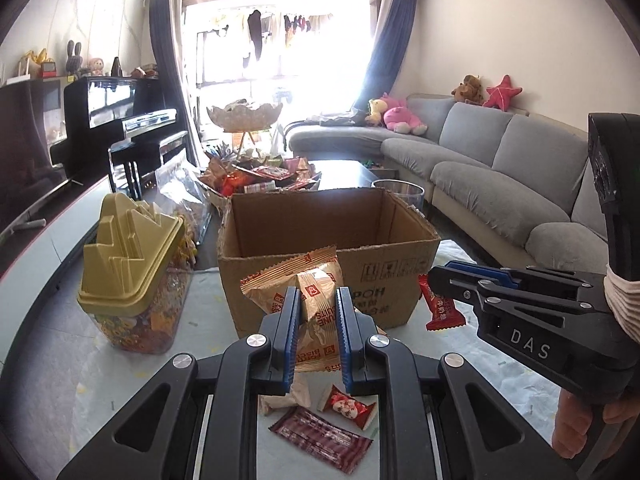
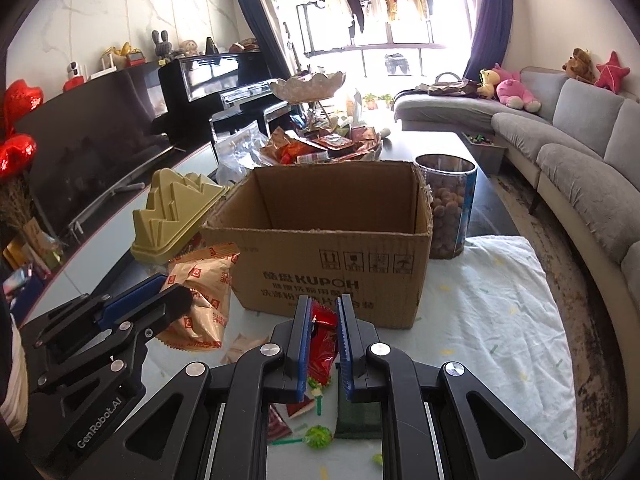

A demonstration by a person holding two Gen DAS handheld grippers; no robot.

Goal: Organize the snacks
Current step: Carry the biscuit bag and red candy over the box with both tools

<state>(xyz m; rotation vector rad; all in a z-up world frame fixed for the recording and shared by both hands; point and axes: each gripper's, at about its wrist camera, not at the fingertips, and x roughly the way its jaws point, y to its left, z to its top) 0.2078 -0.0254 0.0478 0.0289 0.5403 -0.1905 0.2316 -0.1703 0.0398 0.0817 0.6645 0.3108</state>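
Observation:
An open, empty cardboard box (image 1: 320, 248) stands on the table ahead; it also shows in the right wrist view (image 2: 336, 236). My left gripper (image 1: 318, 296) is shut on a tan biscuit packet (image 1: 316, 284), held in front of the box; the packet also shows in the right wrist view (image 2: 204, 292). My right gripper (image 2: 325, 312) is shut on a small red snack packet (image 2: 322, 344), held just in front of the box; it shows too in the left wrist view (image 1: 444, 304). Loose wrapped snacks (image 1: 332, 420) lie on the table below.
A clear jar with a gold lid (image 1: 136, 272) stands left of the box. A clear tub of round snacks (image 2: 448, 208) stands behind its right side. A tiered stand piled with snacks (image 2: 316, 140) is behind. A grey sofa (image 2: 568, 160) runs along the right.

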